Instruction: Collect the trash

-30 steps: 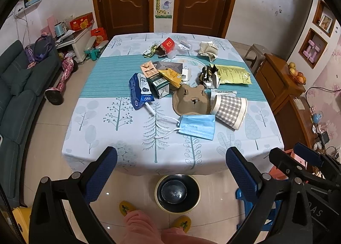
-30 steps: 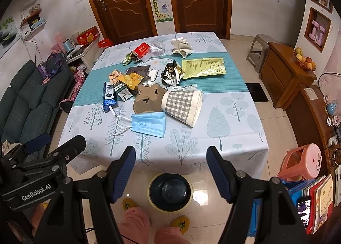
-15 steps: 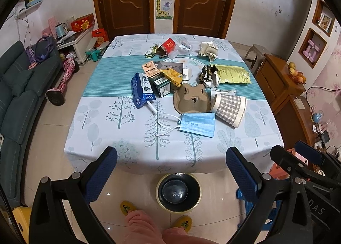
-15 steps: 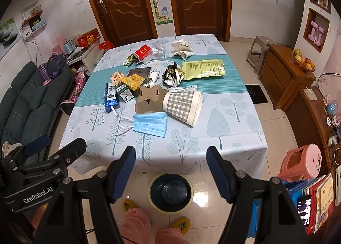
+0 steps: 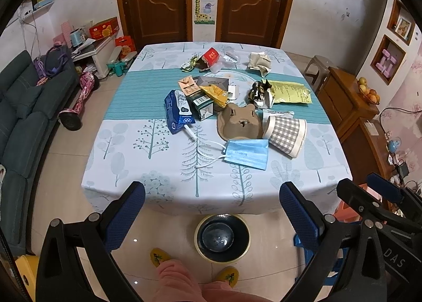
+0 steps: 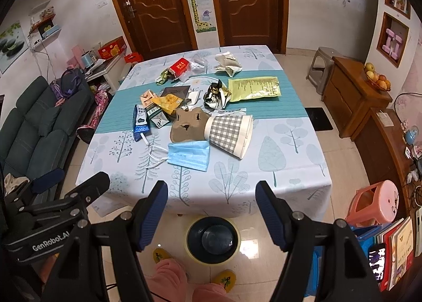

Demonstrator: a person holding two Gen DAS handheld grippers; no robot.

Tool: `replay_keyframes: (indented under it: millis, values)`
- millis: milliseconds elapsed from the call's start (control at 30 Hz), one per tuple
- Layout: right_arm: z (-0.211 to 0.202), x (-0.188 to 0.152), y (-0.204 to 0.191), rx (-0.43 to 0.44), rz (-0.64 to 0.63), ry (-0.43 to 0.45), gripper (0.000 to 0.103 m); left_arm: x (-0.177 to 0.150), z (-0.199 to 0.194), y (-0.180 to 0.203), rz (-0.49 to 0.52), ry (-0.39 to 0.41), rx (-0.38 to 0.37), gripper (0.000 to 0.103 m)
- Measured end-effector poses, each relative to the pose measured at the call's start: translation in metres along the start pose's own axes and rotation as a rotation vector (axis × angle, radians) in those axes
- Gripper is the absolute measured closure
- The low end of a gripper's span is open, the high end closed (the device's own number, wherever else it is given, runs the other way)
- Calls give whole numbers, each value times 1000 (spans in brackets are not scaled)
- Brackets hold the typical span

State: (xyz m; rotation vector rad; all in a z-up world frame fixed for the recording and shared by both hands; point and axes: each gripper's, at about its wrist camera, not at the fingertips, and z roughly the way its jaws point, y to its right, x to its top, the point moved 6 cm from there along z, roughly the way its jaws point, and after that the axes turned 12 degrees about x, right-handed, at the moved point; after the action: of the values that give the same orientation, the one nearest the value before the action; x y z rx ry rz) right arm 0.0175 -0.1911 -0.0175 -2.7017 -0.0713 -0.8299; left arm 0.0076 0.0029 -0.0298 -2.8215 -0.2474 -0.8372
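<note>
Both the left hand-held gripper (image 5: 211,212) and right hand-held gripper (image 6: 211,204) hang spread and empty over the bin (image 5: 222,238) at 6 o'clock; trash, including a blue mask (image 5: 246,153), clusters mid-desk (image 5: 147,149) toward 12 o'clock

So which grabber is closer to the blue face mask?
Probably the right gripper, but only just. The blue face mask lies a little left of its line; from the left gripper the mask lies ahead to the right. Both hang open, short of the table.
</note>
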Motion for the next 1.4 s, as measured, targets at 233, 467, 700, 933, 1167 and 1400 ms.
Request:
replay_keyframes:
  millis: [233,467,700,933,1167,1400]
  values:
    - [2,4,-3,6,-21,4,34,0,1,-4,-7,1,8,2]
    - [2,4,-3,3,-20,7,34,0,1,-4,-8,2,7,2]
    - [2,2,-4,7,-19,8,34,-1,1,-4,-8,2,8,2]
    - [3,8,-8,17,-25,20,34,0,2,-4,-7,6,11,2]
    - [5,13,-10,28,-15,32,34,7,4,-7,0,8,12,2]
    - [11,22,-17,33,-3,45,34,29,9,-17,13,15,7,2]
